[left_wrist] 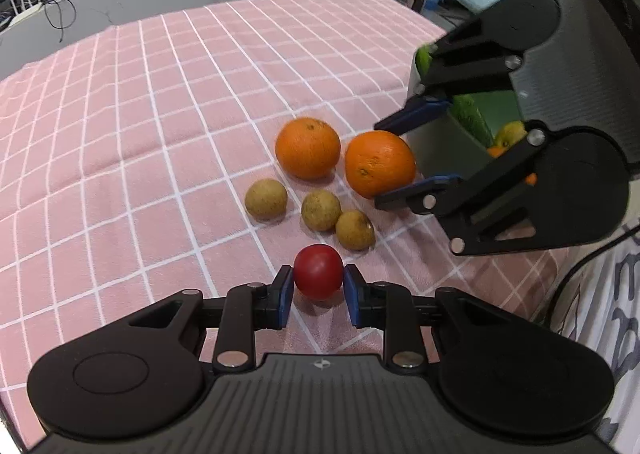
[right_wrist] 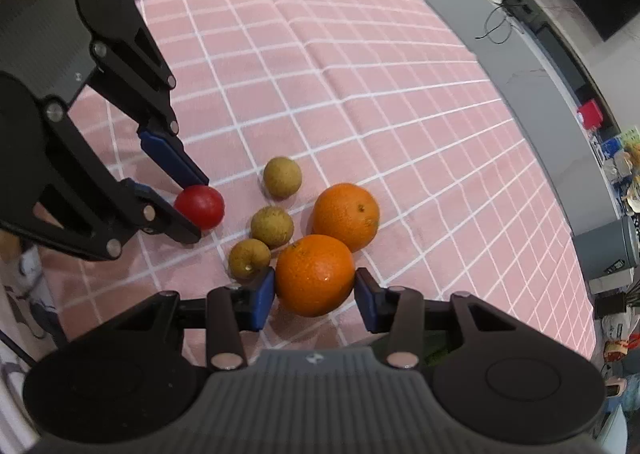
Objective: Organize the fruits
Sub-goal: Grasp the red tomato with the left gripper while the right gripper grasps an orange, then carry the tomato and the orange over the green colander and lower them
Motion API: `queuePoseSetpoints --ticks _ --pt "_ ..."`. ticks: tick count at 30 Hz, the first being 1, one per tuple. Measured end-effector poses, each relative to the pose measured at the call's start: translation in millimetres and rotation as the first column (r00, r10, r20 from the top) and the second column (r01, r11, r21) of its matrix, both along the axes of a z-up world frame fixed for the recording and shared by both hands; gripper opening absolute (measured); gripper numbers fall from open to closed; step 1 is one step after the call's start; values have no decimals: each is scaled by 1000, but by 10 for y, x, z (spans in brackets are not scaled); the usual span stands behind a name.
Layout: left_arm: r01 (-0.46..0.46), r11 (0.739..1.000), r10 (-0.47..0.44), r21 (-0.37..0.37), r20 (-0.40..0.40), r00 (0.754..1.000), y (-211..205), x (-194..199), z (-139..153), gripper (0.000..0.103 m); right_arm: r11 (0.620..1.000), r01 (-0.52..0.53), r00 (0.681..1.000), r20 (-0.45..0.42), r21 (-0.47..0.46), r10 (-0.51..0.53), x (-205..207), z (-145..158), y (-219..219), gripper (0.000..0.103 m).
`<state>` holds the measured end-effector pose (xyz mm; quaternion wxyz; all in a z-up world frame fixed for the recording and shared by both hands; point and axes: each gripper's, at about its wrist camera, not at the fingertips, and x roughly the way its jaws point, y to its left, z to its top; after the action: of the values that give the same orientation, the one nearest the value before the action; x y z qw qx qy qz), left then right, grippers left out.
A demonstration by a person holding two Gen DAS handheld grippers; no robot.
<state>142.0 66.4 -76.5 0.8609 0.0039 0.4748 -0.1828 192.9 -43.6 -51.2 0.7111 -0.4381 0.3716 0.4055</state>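
Left gripper pads clamped on red fruit, nearest of pile. Right gripper pads flanking near orange, contact looks made, I judge gripped. Beyond orange: three brown fruits, second orange. Risk: lifting nudges neighbours, they roll.

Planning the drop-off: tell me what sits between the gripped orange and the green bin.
Nothing visible. The right tongs hold the near orange right beside the green bin; the other orange and the brown fruits lie on its far side.
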Motion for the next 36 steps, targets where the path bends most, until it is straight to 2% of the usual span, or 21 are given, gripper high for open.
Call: queuePoseSetpoints --ticks 9,18,27,36 --pt "-7 999 12 -43 109 994 -58 -80 425 30 981 90 996 -5 173 -90 -146 509 -291 40" --pt "94 994 -82 -52 197 977 -531 -70 753 30 937 217 975 -7 273 -224 -217 878 -879 40" --pt "188 982 -183 -17 173 968 -1054 177 656 30 887 367 928 -50 280 -368 -99 758 -1472 40" --pt "254 967 -252 4 143 957 -1373 292 561 30 858 434 900 -96 276 -424 173 465 -1701 40"
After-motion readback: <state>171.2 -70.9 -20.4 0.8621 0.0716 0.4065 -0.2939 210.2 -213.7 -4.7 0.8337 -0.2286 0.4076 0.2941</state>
